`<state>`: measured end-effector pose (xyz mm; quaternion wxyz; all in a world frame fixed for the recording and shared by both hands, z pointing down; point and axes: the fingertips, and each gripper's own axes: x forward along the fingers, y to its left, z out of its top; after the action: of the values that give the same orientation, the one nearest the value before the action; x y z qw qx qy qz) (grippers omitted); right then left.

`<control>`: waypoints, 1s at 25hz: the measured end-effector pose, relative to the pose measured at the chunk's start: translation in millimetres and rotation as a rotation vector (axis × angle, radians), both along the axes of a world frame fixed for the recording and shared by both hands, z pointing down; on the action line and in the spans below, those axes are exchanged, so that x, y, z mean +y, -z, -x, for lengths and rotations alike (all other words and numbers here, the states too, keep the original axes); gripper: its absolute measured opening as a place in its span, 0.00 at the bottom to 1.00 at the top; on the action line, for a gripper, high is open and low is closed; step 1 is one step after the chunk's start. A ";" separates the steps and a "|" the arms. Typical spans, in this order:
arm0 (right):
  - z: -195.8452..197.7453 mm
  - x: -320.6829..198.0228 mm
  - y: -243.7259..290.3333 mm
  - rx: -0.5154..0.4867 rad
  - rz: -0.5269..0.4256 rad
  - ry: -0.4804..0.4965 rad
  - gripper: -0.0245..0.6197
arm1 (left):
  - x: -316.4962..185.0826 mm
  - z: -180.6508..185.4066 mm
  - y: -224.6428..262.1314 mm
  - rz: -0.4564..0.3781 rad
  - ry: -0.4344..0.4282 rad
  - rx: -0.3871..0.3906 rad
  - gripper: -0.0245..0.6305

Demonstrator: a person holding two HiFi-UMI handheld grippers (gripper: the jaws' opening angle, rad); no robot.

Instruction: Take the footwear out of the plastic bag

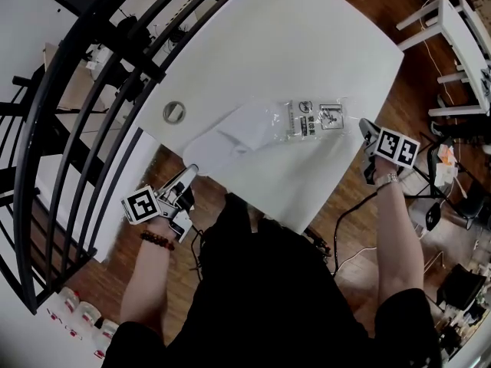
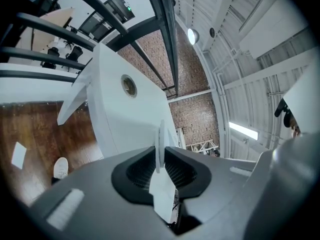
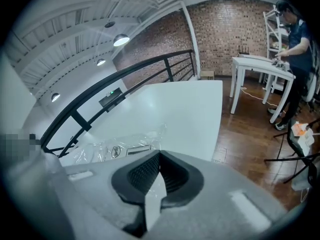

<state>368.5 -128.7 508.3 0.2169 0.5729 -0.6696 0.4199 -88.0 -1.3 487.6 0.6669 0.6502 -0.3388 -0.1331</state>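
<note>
A clear plastic bag (image 1: 314, 117) with printed labels lies on the white table (image 1: 307, 44). A flat white slipper (image 1: 230, 140) sticks out of its left end toward the table's near edge. My left gripper (image 1: 190, 173) is at that edge, shut on the slipper's thin rim (image 2: 160, 144), which stands between the jaws in the left gripper view. My right gripper (image 1: 364, 125) is at the bag's right end, its jaws closed on the crinkled film (image 3: 115, 149). What else the bag holds I cannot tell.
A round metal grommet (image 1: 174, 113) is set in the tabletop left of the slipper. A black railing (image 1: 92, 90) curves along the table's far left side. Another white table (image 1: 460, 29) stands at the right over wooden floor, with a person (image 3: 295, 44) beside it.
</note>
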 end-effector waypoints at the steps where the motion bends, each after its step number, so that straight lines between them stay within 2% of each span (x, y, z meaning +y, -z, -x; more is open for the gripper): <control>1: -2.8 0.3 0.1 -0.001 -0.002 -0.011 0.03 | -1.1 1.1 0.5 -0.001 0.006 0.001 0.15; 25: -75.3 26.8 0.7 -0.088 -0.051 -0.351 0.03 | -31.2 10.5 4.1 -0.061 0.174 0.007 0.15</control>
<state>443.8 -101.9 507.7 0.0965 0.6672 -0.5787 0.4590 -98.6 -32.5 483.5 0.6339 0.6378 -0.3874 -0.2032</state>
